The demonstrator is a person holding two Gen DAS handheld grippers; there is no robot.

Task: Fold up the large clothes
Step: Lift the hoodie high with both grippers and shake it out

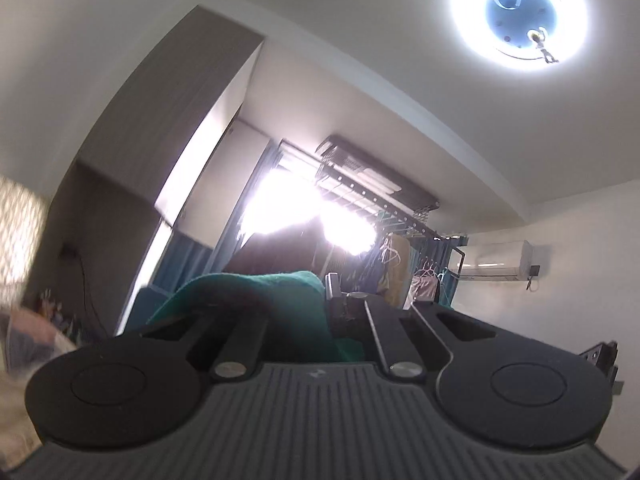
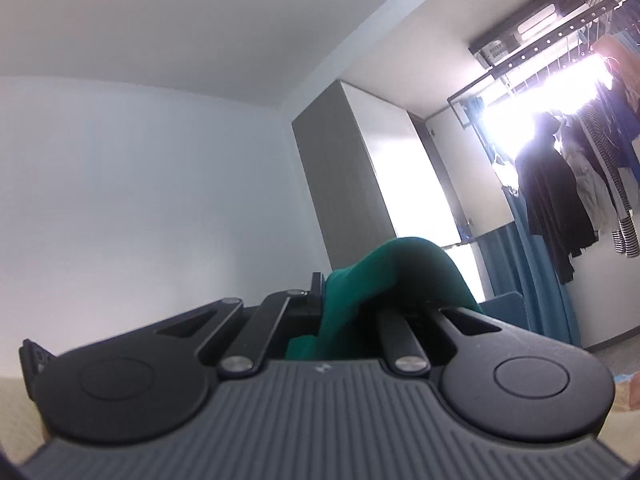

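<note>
A dark green garment [image 1: 256, 292] bulges up between the fingers of my left gripper [image 1: 316, 300], which is shut on it and tilted up toward the ceiling. In the right wrist view the same green garment [image 2: 384, 272] drapes over and between the fingers of my right gripper [image 2: 352, 300], which is shut on it and also points upward. The rest of the garment hangs below, out of view.
A tall grey wardrobe [image 2: 344, 184] stands by the wall. Clothes hang on a drying rack [image 2: 560, 200] by a bright window. A ceiling lamp [image 1: 520, 12] and an air conditioner [image 1: 496, 260] show above. A beige surface [image 2: 16, 412] lies below.
</note>
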